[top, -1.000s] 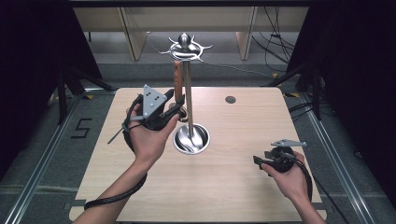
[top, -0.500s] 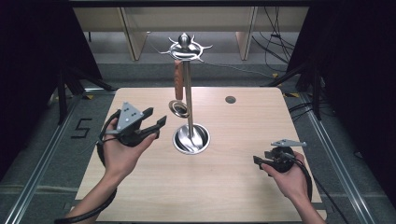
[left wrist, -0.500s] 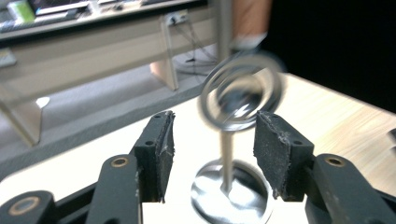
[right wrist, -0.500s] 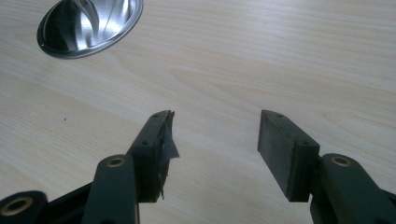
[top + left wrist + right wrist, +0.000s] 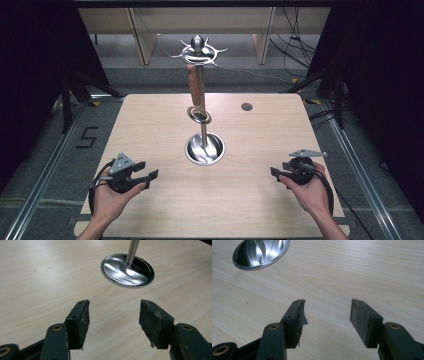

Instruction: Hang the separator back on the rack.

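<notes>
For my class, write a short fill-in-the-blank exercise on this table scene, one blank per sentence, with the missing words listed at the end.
1. The jaws of the left tongs stand ____, with nothing between them.
2. The metal stand rises from a round, shiny ____ on the wooden table.
3. A utensil with a ____ handle hangs from the top of the stand.
4. The right tongs are held at the table's near ____ corner.

Missing words: open; base; wooden; right
</notes>
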`<action>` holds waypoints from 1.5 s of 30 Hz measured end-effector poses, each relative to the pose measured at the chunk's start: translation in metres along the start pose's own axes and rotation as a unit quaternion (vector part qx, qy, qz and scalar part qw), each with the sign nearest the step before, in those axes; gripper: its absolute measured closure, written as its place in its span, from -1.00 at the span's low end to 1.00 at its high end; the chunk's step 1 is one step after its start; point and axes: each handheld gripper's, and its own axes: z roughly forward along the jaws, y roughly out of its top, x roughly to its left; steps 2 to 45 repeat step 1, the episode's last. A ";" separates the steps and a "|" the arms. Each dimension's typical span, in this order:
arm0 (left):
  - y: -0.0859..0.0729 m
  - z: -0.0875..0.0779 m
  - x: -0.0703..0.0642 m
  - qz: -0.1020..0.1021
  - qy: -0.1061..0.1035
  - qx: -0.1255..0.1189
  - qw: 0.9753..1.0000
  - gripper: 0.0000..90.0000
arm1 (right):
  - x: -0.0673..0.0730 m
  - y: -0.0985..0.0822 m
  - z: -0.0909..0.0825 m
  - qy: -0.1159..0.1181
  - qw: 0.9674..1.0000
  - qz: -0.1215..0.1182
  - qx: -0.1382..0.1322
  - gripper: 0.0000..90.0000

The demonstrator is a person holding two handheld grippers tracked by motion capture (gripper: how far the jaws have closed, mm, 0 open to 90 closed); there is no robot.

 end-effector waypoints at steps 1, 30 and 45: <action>0.000 0.001 0.000 -0.002 0.001 0.004 1.000 -0.08 | 0.001 0.000 0.000 0.005 1.000 0.004 -0.001 0.02; 0.000 0.001 0.000 -0.002 0.001 0.004 1.000 -0.08 | 0.001 0.000 0.000 0.005 1.000 0.004 -0.001 0.02; 0.000 0.001 0.000 -0.002 0.001 0.004 1.000 -0.08 | 0.001 0.000 0.000 0.005 1.000 0.004 -0.001 0.02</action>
